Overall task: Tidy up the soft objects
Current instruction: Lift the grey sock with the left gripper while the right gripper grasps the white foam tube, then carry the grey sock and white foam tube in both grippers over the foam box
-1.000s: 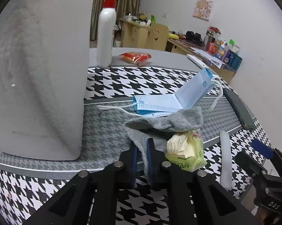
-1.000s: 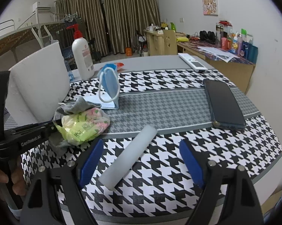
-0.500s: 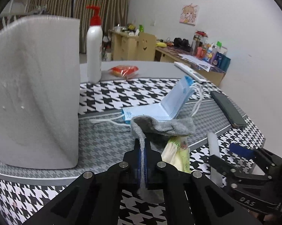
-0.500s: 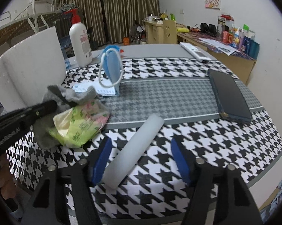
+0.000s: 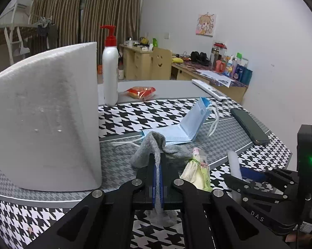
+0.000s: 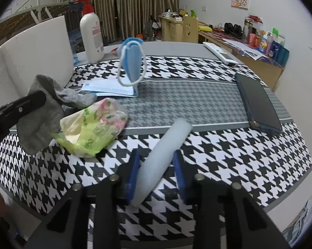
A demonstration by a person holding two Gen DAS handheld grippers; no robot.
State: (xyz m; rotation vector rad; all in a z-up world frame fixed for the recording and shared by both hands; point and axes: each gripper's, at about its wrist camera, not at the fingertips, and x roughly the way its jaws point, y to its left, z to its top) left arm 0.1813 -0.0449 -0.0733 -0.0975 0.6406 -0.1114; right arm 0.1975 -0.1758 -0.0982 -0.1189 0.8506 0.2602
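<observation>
The left gripper (image 5: 158, 172) is clamped tight on a grey sock (image 5: 156, 147), its jaws fully closed with the cloth pinched between them; one end hangs below the pads, the rest drapes forward onto the table (image 5: 118, 157). In the right wrist view the sock (image 6: 44, 108) dangles at the left of the frame, lifted partly off the cloth.

The right gripper (image 6: 156, 172) straddles a white foam roll (image 6: 166, 153). Its jaws are closing, the roll between them; the left pad looks to be touching it, the right pad has a sliver of gap.

Just beside the sock lies a green tissue pack (image 6: 93, 128), touching it, and close to the roll's left. Behind them a blue mask (image 6: 131, 62) stands folded up in the middle of the frame. A big white foam block (image 5: 46, 114) fills the left of the left wrist view, walling off that side. A pump bottle (image 5: 109, 70) stands behind it, with a red snack packet (image 5: 140, 92) near. A dark phone (image 6: 257, 101) lies at the right, well apart from the roll; a white remote (image 6: 220, 54) sits farther back.

The table's near edge curves just under both grippers. Open checkered cloth lies between roll and phone.
</observation>
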